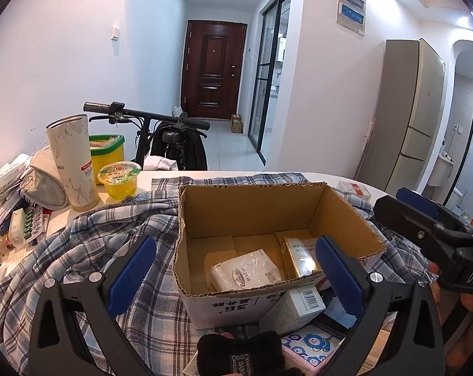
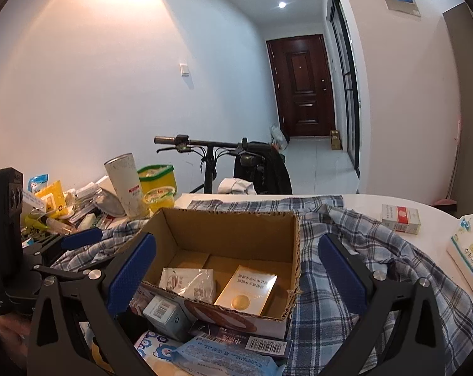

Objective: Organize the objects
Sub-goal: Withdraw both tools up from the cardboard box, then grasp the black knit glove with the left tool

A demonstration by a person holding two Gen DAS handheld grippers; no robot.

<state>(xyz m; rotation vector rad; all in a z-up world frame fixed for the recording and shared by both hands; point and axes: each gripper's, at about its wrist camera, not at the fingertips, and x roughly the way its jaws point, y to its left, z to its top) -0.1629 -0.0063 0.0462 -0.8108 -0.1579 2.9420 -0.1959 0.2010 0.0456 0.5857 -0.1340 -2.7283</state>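
From the left wrist, the left gripper gapes empty before the box, where a white pack and gold carton lie, while from the right wrist, the right gripper spreads wide, empty, above that box on the plaid shirt.

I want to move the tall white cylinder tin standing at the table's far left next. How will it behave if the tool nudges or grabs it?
The tall white tin stands upright on a narrow base, so a high push would probably tip it. Being round, it would likely roll once down. Its smooth printed wall may slip between the pads, and the jelly cup right beside it could get knocked.
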